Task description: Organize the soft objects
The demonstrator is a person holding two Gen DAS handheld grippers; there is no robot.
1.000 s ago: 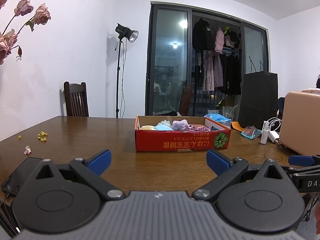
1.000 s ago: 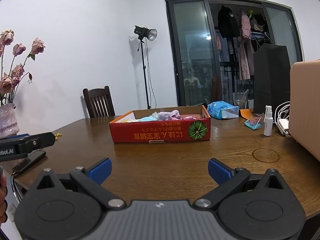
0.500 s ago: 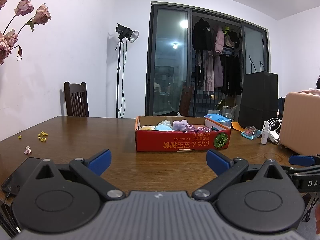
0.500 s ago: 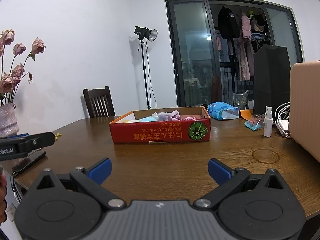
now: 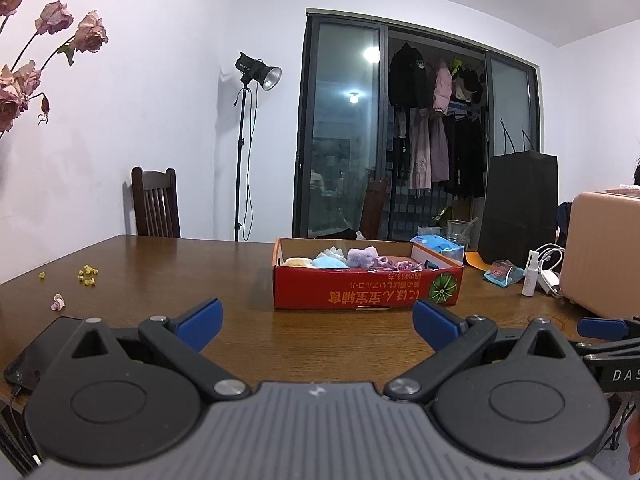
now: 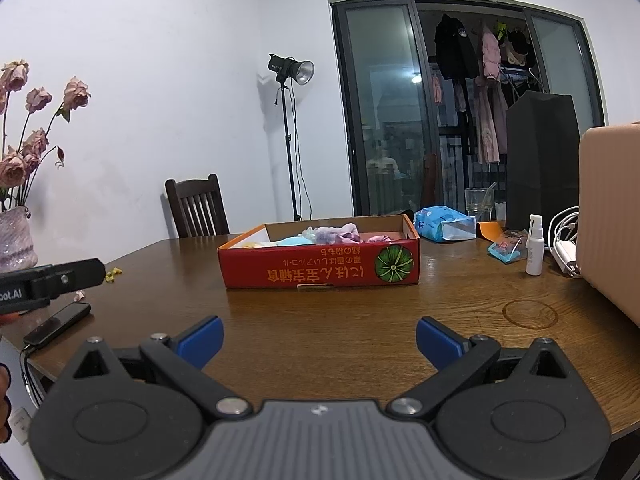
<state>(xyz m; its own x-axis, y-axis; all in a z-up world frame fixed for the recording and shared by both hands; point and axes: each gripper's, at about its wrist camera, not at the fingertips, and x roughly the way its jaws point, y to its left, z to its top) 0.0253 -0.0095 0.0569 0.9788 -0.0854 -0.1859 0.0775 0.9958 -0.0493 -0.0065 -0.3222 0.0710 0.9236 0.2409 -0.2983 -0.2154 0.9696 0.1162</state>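
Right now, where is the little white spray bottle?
In both views the spray bottle stands upright on the table's right side, between a small blue packet and white cables.

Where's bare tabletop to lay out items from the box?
Between the red box and both open grippers, and left toward the phone. Right of the box is crowded: spray bottle, packets, cables, suitcase.

white walls and ceiling, dark wooden worktop (image 5: pixel 168 268) with a dark slatted chair (image 5: pixel 155 202) at its far edge, studio lamp on a stand (image 5: pixel 256 76) beside dark-framed glass sliding doors (image 5: pixel 344 132), ceiling light reflected in the glass.
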